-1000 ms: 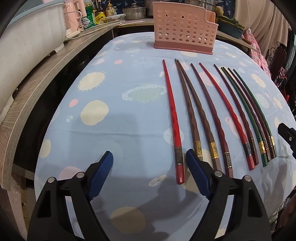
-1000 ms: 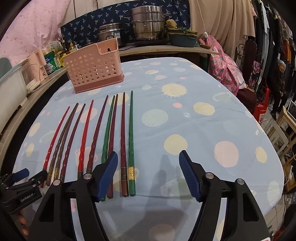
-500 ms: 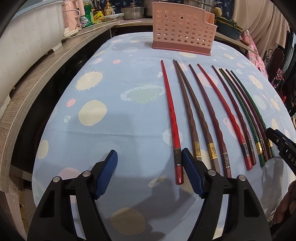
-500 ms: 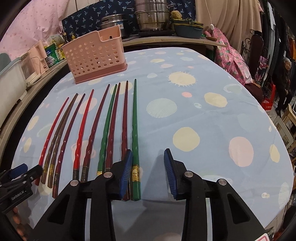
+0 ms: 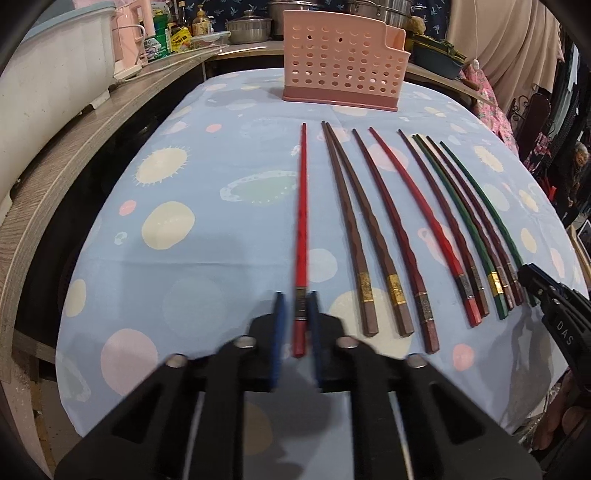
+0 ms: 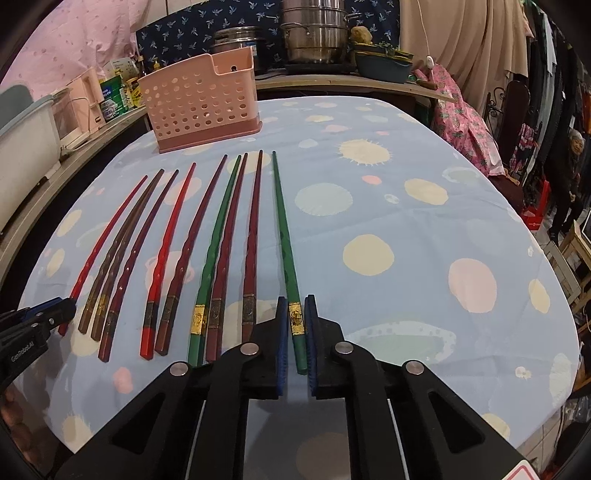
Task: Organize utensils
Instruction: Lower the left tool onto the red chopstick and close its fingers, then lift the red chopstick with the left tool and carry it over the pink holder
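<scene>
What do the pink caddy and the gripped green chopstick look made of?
Pink caddy: moulded plastic, matte; uniform punched holes, thin walls. Green chopstick, clamped in the right gripper: probably lacquered wood or resin, semi-gloss, with a gold, metal-looking band; the core material is not visible.

The light is soft indoor light from above, moderate in strength, and the blue spotted tablecloth (image 5: 221, 236) is lit evenly with no strong glare. Wide soft shadows lie on the cloth at the table's near edge, just in front of each gripper. Small highlights shine on the steel pots (image 6: 317, 33) behind the table's far edge and on the gold bands of the chopsticks. In the left wrist view the left gripper (image 5: 296, 325) and the near end of the red chopstick (image 5: 301, 236) show motion blur; the right wrist view is sharp. Both pictures have strong fisheye distortion: the table's edges curve, and the corners fall into dark vignette.
</scene>
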`<action>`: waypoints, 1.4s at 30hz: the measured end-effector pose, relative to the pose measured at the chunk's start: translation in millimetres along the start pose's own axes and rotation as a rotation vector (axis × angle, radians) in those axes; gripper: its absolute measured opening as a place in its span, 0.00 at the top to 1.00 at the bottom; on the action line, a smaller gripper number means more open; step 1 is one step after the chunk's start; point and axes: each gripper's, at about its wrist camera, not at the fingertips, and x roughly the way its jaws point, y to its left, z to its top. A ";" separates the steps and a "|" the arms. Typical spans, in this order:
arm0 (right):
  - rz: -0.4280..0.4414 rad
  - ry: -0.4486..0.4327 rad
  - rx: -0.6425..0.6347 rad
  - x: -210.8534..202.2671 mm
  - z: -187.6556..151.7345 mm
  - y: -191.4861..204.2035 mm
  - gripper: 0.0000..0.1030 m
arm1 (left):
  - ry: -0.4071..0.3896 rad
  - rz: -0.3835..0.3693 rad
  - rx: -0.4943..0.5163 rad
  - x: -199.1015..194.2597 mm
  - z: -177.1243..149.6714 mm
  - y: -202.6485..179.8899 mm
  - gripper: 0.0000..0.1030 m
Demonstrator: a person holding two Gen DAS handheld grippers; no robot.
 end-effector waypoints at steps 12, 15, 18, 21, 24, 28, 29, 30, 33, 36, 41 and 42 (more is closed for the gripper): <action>0.048 -0.079 0.034 -43.8 17.0 -9.3 0.93 | -0.038 -0.047 -0.028 -35.3 10.4 8.3 0.93; 0.059 -0.128 0.032 -61.7 34.0 -10.8 0.93 | -0.087 -0.046 -0.031 -54.5 22.9 10.3 0.93; 0.073 -0.174 0.034 -76.6 55.6 -13.6 0.93 | -0.131 -0.045 -0.031 -71.3 40.9 13.4 0.93; 0.103 -0.211 0.054 -86.8 79.7 -19.6 0.93 | -0.168 -0.047 -0.039 -84.1 61.9 17.1 0.93; 0.126 -0.248 0.070 -94.6 106.4 -24.2 0.93 | -0.210 -0.059 -0.050 -97.7 87.4 19.9 0.93; 0.151 -0.285 0.073 -99.2 141.9 -24.9 0.93 | -0.258 -0.071 -0.059 -111.6 126.0 22.0 0.93; 0.156 -0.292 0.074 -99.5 149.7 -24.4 0.93 | -0.269 -0.072 -0.060 -114.3 136.0 22.2 0.93; 0.160 -0.300 0.075 -100.0 158.3 -24.0 0.93 | -0.279 -0.073 -0.061 -116.7 148.0 22.7 0.93; 0.180 -0.323 0.082 -100.3 183.6 -23.7 0.93 | -0.311 -0.076 -0.067 -121.9 178.6 23.7 0.93; 0.205 -0.353 0.093 -101.5 208.7 -21.7 0.93 | -0.343 -0.083 -0.069 -127.6 208.9 23.2 0.93; 0.243 -0.414 0.106 -101.2 255.7 -12.8 0.93 | -0.426 -0.106 -0.086 -146.3 257.4 21.0 0.93; 0.246 -0.425 0.110 -100.1 265.5 -10.6 0.93 | -0.448 -0.108 -0.088 -150.9 267.5 20.1 0.93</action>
